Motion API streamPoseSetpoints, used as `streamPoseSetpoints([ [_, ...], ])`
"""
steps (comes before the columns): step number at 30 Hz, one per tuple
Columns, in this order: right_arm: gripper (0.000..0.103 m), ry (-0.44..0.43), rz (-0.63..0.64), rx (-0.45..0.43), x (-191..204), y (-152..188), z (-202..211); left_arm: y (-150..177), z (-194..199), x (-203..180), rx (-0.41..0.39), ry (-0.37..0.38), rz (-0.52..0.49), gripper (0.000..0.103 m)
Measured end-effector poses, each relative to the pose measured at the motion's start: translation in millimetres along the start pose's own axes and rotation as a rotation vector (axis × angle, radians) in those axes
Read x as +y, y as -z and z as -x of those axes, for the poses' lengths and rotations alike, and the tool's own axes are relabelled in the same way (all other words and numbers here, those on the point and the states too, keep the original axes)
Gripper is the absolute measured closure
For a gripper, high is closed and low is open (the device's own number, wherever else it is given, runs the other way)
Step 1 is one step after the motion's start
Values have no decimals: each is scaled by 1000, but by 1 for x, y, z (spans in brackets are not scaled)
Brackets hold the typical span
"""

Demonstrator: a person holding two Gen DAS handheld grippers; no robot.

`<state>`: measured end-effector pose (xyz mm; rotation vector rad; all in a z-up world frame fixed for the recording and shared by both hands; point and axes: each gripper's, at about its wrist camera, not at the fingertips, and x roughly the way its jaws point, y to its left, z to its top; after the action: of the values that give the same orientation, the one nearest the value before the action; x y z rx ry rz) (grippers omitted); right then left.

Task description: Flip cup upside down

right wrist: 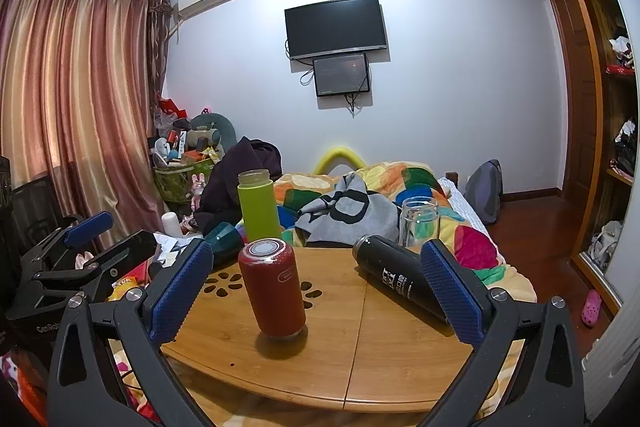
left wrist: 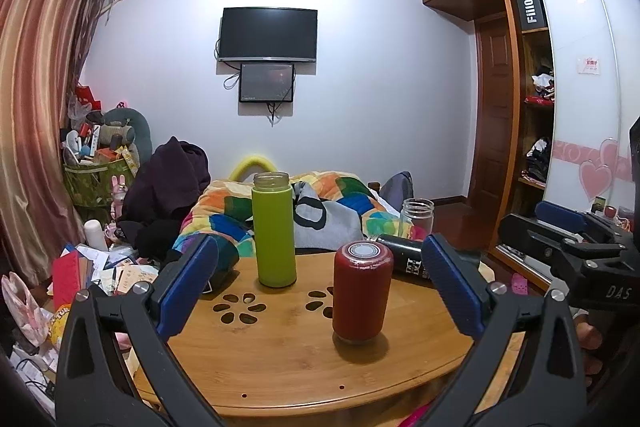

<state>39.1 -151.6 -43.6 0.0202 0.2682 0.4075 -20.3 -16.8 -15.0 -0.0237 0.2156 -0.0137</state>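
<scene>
Setting: round bamboo table [left wrist: 280,355] with flower-shaped cutouts, a bed with a patchwork quilt beyond it.

Red cup [left wrist: 362,293]: stands on the table with its long axis vertical. The end that faces up is a flat disc with a pale ring, which looks like a base or a closed cap; which end is the mouth cannot be told. Nothing touches it.

Left gripper [left wrist: 320,291]: jaws wide open, nothing held. In its own view the red cup sits just right of the midline between the blue pads, ahead toward 12 o'clock and beyond the fingertips.

Right gripper [right wrist: 316,295]: jaws wide open, nothing held. In its own view the red cup [right wrist: 273,289] sits left of the midline, toward 11 o'clock, closer to the left pad than to the right.

Nearer hand: judged about equal; the left gripper is the better centred on the cup.

Key relation: the upright axis crosses the line between the pads at a right angle, so a side grasp on the body followed by a half turn of the wrist would likely invert it.

Green bottle [left wrist: 274,229]: upright, lid off, at 11 o'clock behind the red cup, apart from it.

Black bottle [right wrist: 400,279]: lies on its side at 2 o'clock from the red cup, near the right gripper's right pad.

Glass jar [right wrist: 418,221]: upright at the far table edge, behind the black bottle.

Teal cup [right wrist: 224,241]: on its side at the far left edge, partly hidden.
</scene>
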Motion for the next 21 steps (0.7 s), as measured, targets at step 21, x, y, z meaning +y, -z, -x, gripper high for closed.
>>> streamPoseSetpoints([
  [21, 0, -1, 2, 4, 2, 1, 0, 0, 0, -1, 1, -4, -8, 0],
])
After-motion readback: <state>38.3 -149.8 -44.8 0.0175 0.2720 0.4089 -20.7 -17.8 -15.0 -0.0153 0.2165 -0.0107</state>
